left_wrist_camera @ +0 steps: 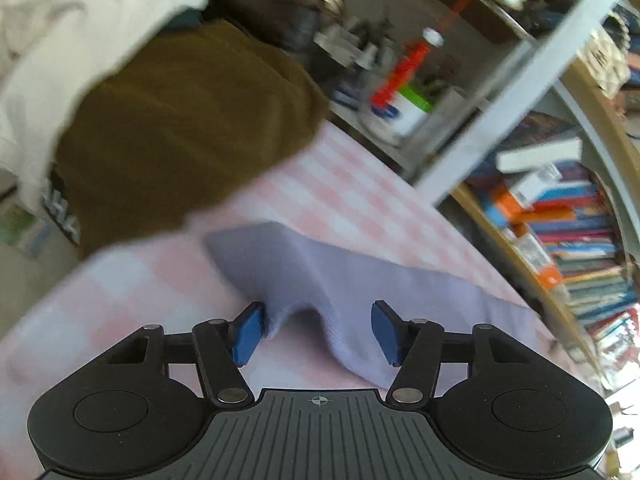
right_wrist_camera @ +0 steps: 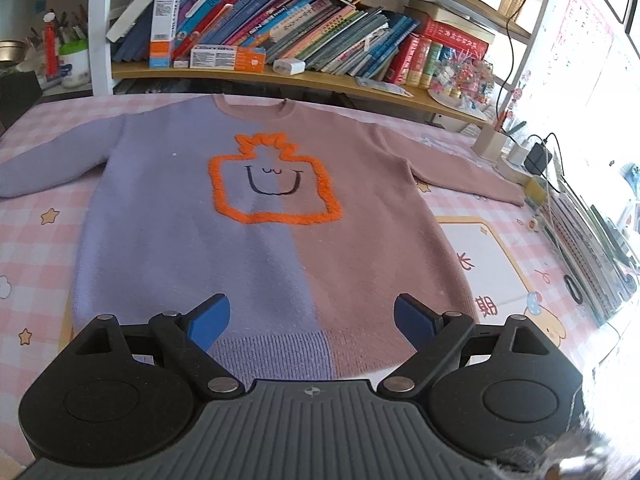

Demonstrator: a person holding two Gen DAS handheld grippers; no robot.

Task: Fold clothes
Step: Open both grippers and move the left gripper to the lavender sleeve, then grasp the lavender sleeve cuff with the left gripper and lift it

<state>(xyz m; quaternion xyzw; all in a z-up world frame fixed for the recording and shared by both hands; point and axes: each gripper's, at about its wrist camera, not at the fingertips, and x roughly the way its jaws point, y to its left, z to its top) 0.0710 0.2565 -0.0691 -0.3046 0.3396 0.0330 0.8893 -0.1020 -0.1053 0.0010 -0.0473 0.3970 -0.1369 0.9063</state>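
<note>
A sweater [right_wrist_camera: 280,240], lilac on its left half and dusty pink on its right, lies flat and face up on the pink checked tablecloth [right_wrist_camera: 36,240]. An orange outlined smiling figure [right_wrist_camera: 276,180] is on its chest. Both sleeves are spread sideways. My left gripper [left_wrist_camera: 318,330] is low over the end of the lilac sleeve [left_wrist_camera: 320,268]. A raised fold of that sleeve sits between its blue pads, which stand apart. My right gripper [right_wrist_camera: 312,320] hangs open over the sweater's ribbed hem [right_wrist_camera: 280,350], holding nothing.
A brown garment [left_wrist_camera: 180,128] and a white cloth [left_wrist_camera: 60,40] lie beyond the sleeve. A pen cup and bottles [left_wrist_camera: 400,92] stand at the table's far corner. A bookshelf [right_wrist_camera: 280,20] runs along the back. Chargers and cables [right_wrist_camera: 536,156] crowd the right edge.
</note>
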